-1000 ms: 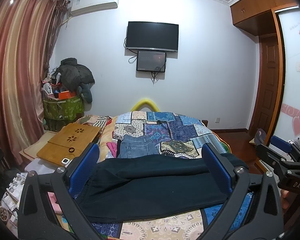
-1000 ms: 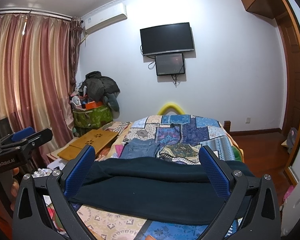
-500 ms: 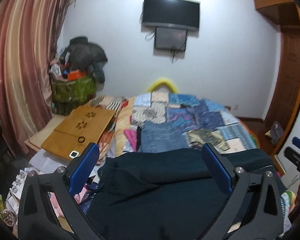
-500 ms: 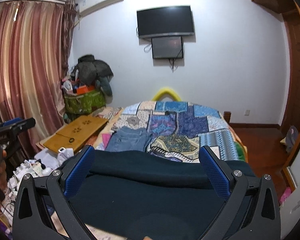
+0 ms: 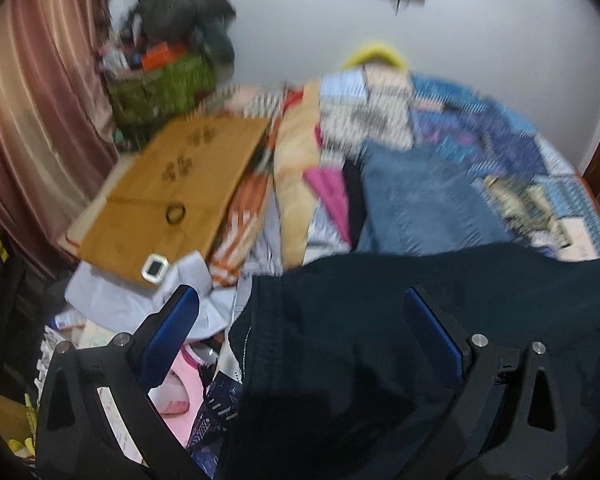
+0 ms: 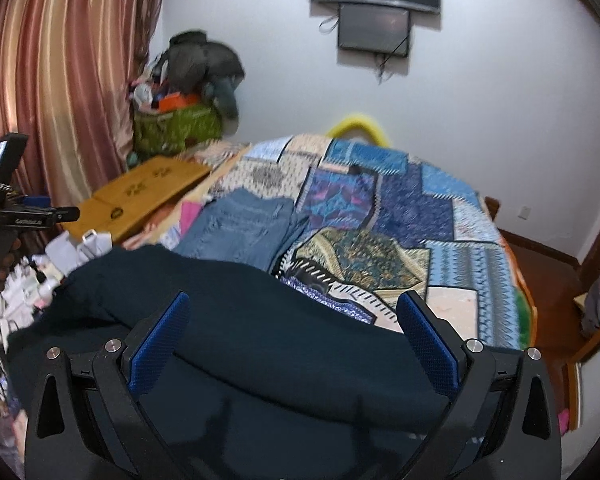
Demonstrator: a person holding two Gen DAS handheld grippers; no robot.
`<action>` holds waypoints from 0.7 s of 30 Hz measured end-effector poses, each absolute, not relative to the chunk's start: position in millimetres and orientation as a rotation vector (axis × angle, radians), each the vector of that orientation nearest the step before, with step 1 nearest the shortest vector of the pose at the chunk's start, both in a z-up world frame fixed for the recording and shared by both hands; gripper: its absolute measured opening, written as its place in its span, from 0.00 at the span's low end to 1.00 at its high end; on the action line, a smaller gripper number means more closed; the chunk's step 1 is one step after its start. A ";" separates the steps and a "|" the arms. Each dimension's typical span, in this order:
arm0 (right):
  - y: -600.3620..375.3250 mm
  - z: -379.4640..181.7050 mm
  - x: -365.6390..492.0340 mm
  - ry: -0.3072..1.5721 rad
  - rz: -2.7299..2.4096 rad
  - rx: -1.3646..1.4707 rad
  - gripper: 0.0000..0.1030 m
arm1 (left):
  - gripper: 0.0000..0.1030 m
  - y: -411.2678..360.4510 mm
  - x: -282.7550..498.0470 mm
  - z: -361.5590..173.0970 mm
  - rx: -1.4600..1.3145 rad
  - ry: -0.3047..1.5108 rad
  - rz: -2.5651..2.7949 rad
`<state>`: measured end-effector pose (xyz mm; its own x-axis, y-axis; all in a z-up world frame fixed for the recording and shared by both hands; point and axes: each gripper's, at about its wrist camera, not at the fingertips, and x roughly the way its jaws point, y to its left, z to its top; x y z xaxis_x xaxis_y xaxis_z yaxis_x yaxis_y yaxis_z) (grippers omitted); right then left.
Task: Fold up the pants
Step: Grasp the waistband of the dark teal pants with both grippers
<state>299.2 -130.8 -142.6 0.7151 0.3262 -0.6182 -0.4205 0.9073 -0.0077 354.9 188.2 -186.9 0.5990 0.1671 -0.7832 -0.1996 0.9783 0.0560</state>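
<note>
Pants [image 6: 259,344], dark, lie across the near end of the quilted bed [image 6: 452,264]. We hold both the left gripper [image 5: 300,340] and right gripper [image 6: 291,336] spread wide, gripping nothing; we should pinch both layers squarely at the edge.

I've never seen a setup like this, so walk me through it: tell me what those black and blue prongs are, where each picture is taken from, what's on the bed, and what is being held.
The prongs belong to two hand-held grippers; a person carries one in each hand, with no robot arm. Each picture comes from a fisheye camera on one gripper, looking forward along its fingers.

The left gripper and the right gripper both stand open above the dark pants, which lie on the patchwork quilt covering the bed. Neither holds anything.

Beyond the pants lie folded blue jeans. A wooden lap desk lies beside the bed. The left picture is blurred.
</note>
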 end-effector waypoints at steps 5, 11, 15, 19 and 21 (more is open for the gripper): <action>-125.1 -170.8 340.2 0.766 0.476 -0.164 0.91 | 0.87 219.0 398.6 -239.7 -0.113 1.059 0.224; -113.2 -203.3 378.3 0.894 0.573 -0.230 0.90 | 0.73 255.2 430.4 -285.0 -0.212 1.165 0.250; -104.7 -223.3 404.3 0.971 0.618 -0.261 0.82 | 0.66 268.0 441.1 -309.9 -0.282 1.239 0.230; -95.1 -239.6 423.9 1.048 0.658 -0.277 0.75 | 0.65 272.9 447.1 -327.7 -0.353 1.278 0.204; -90.8 -244.7 431.1 1.069 0.671 -0.287 0.69 | 0.61 278.5 448.7 -334.2 -0.422 1.292 0.187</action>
